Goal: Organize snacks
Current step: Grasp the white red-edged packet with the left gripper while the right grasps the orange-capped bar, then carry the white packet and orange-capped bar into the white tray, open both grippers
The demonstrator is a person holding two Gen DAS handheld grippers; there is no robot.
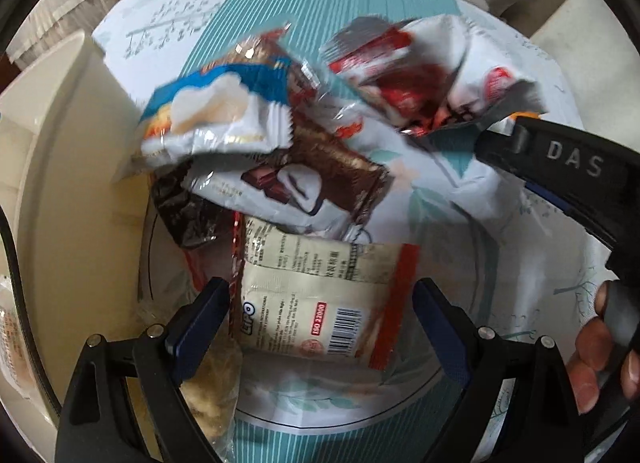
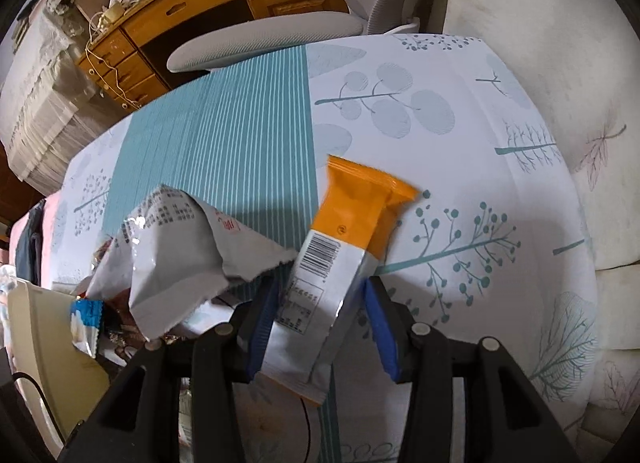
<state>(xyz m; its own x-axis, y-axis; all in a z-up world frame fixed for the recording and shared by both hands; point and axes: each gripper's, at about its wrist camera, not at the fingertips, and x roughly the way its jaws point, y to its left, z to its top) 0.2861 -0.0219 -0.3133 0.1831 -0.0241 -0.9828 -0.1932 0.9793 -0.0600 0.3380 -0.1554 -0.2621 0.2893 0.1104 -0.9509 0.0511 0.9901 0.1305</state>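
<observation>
Sorting has barely begun: the right gripper (image 2: pixel 320 319) pinches an orange-and-white snack packet (image 2: pixel 340 247) above the tablecloth (image 2: pixel 440 83), while the left gripper (image 1: pixel 320 327), spread wide and empty, hangs over a cream biscuit packet (image 1: pixel 316 303) (most packets remain heaped beside the cream bin (image 1: pixel 60 143)).

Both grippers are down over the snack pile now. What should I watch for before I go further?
1. The left gripper stands open around the cream packet, which is tucked under the brown chocolate packet; lifting may drag the pile along.
2. The right gripper holds the orange-and-white packet by one end, so it may slip or swing.
3. The grippers are close; the right one already crowds the left view.
</observation>
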